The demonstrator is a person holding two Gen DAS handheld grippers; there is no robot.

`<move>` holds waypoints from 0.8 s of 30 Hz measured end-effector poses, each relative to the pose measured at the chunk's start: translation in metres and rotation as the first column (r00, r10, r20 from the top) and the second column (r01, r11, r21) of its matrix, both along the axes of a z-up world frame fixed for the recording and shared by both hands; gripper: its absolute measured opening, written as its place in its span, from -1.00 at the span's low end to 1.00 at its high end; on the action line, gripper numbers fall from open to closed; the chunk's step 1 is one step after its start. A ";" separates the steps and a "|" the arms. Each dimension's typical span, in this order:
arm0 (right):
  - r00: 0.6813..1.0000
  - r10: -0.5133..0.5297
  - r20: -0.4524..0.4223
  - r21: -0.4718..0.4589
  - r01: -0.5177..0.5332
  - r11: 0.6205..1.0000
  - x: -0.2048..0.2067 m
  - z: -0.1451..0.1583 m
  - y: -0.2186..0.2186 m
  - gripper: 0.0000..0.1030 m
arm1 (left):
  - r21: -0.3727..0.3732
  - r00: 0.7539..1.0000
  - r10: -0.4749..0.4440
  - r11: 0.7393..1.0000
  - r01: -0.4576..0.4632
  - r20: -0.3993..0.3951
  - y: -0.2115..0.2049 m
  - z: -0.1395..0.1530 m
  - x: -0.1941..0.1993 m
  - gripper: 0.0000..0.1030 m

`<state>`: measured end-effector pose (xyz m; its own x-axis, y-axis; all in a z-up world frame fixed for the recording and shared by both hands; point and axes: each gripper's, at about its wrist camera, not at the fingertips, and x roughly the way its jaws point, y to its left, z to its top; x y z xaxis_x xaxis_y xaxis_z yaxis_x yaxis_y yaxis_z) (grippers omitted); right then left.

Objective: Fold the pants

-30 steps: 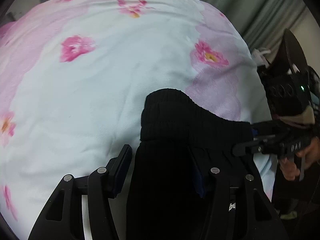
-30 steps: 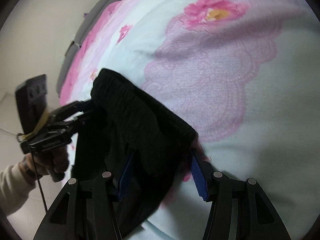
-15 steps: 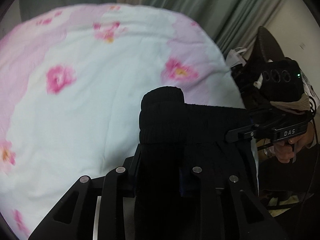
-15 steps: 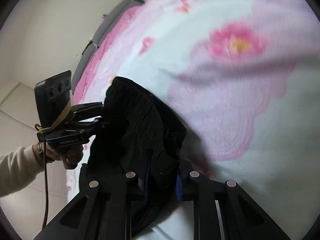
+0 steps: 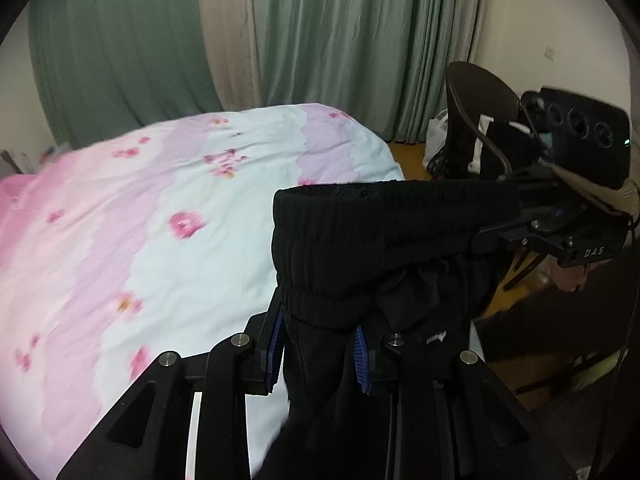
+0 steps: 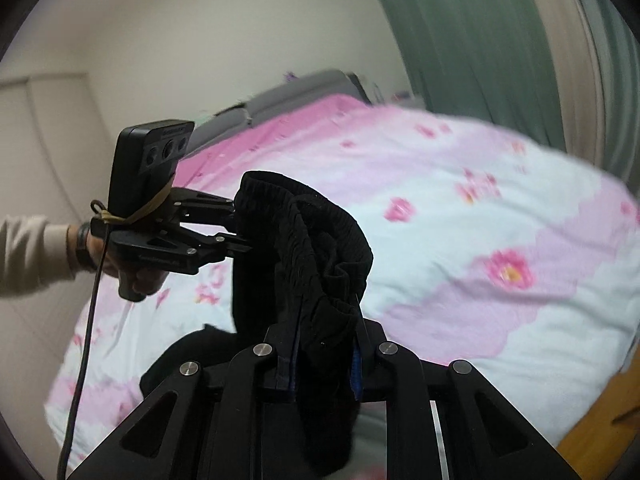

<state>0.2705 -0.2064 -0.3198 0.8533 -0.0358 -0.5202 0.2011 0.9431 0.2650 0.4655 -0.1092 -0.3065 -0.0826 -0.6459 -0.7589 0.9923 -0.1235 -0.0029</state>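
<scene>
Black pants point(image 5: 384, 240) hang in the air above the bed, held by their ribbed waistband, which is stretched between both grippers. My left gripper point(image 5: 318, 354) is shut on one end of the waistband, its blue pads pressing the cloth. My right gripper point(image 6: 324, 376) is shut on the other end of the pants point(image 6: 304, 248). In the left wrist view the right gripper point(image 5: 496, 236) comes in from the right onto the band. In the right wrist view the left gripper point(image 6: 236, 226) comes in from the left, held by a hand. The legs drop down out of sight.
A bed with a pink and pale blue flowered cover point(image 5: 168, 216) lies below and beyond the pants. Green curtains point(image 5: 320, 40) hang behind it. A dark chair point(image 5: 476, 120) with clothes and a white bag stands at the right on a wooden floor. A grey headboard point(image 6: 288, 96) stands against the wall.
Both grippers closed on the waistband and then lifted it up off the bed cover. The band is now stretched out in the air, and the curtains and walls have come into view.
</scene>
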 end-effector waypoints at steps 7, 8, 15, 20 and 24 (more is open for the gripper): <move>0.996 0.088 0.009 -0.335 -0.080 0.939 -0.008 -0.009 0.134 -0.62 | -0.025 0.980 0.016 1.000 -0.011 0.197 0.111 -0.021 -0.032 -0.43; 0.994 0.106 0.006 -0.377 -0.096 0.921 -0.008 -0.015 0.153 -0.62 | -0.028 0.966 0.002 1.000 0.005 0.257 0.125 -0.028 -0.039 -0.43; 0.972 0.231 -0.042 -0.568 -0.213 0.795 -0.012 -0.063 0.264 -0.62 | 0.010 0.834 -0.167 0.982 0.190 0.526 0.191 -0.080 -0.059 -0.42; 0.939 0.321 -0.127 -0.601 -0.330 0.728 -0.006 -0.106 0.315 -0.62 | 0.132 0.758 -0.318 0.945 0.298 0.569 0.221 -0.119 -0.064 -0.41; 0.914 0.359 -0.187 -0.630 -0.392 0.671 -0.003 -0.134 0.340 -0.60 | 0.182 0.723 -0.370 0.927 0.327 0.583 0.240 -0.144 -0.061 -0.39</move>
<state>0.2672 0.1339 -0.4538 0.8464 -0.0555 -0.5296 -0.2126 0.8766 -0.4317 0.4049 0.1310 -0.4503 0.1904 -0.6132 -0.7666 0.6791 -0.4817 0.5539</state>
